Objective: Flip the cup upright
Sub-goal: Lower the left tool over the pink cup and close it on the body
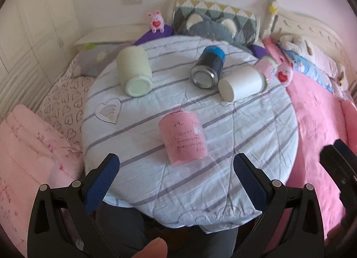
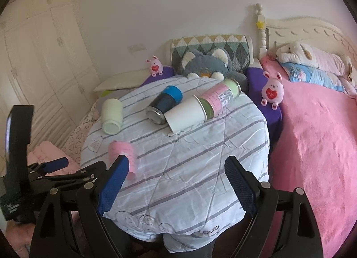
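Note:
A pink cup (image 1: 184, 138) with dark writing stands mouth-down on the striped cloth of a round table (image 1: 256, 128), just ahead of my open, empty left gripper (image 1: 176, 182). In the right wrist view the pink cup (image 2: 121, 152) sits at the left, partly behind a fingertip (image 2: 116, 180) of my open, empty right gripper (image 2: 176, 182). A white paper cup (image 1: 242, 83) (image 2: 186, 113) lies on its side in the middle of the table.
A pale green jar (image 1: 135, 71) (image 2: 112, 116), a dark can with a blue top (image 1: 208, 67) (image 2: 165, 104) and a pink-labelled jar (image 2: 219, 97) lie on their sides. A bed with a pink blanket (image 2: 312, 146) is at the right, pillows and plush toys behind.

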A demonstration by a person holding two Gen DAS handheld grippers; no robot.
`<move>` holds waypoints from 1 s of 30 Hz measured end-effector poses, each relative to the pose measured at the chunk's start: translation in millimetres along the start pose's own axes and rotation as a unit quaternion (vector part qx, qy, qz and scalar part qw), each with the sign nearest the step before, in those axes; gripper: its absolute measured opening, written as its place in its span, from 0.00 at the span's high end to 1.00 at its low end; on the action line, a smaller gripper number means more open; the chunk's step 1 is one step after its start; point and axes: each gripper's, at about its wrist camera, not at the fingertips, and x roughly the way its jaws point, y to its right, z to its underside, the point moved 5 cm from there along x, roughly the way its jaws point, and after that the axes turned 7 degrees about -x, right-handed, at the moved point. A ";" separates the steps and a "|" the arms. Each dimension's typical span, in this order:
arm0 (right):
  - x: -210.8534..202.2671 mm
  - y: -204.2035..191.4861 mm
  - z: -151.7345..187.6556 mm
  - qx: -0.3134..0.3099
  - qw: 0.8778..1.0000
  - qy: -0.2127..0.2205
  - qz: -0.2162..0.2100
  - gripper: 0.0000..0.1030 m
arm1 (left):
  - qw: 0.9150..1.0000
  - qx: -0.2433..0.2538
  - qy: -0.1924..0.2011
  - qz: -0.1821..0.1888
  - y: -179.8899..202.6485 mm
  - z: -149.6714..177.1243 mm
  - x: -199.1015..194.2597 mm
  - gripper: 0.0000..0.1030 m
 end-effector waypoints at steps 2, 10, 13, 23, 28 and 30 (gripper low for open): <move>8.6 6.7 -0.8 0.004 1.000 -0.007 -0.002 0.14 | 1.000 -0.007 -0.011 -0.005 2.4 -2.5 15.8 0.00; 46.8 22.4 -3.6 0.010 0.999 -0.040 -0.015 0.14 | 0.997 -0.058 -0.053 -0.021 1.3 -13.1 66.9 0.00; 55.4 25.2 -3.8 0.010 0.999 -0.048 -0.018 0.14 | 0.995 -0.075 -0.068 -0.021 -2.4 -14.3 81.1 0.00; 71.6 27.3 -0.7 0.014 0.998 -0.064 -0.023 0.14 | 0.992 -0.083 -0.097 -0.012 -3.0 -11.7 108.1 0.28; 71.9 26.3 1.0 0.014 0.997 -0.067 -0.022 0.14 | 0.995 -0.063 -0.076 0.000 -1.7 -14.0 104.9 0.37; 71.9 27.0 2.0 0.016 0.997 -0.068 -0.021 0.14 | 0.997 -0.045 -0.056 0.005 -0.9 -15.8 100.1 0.38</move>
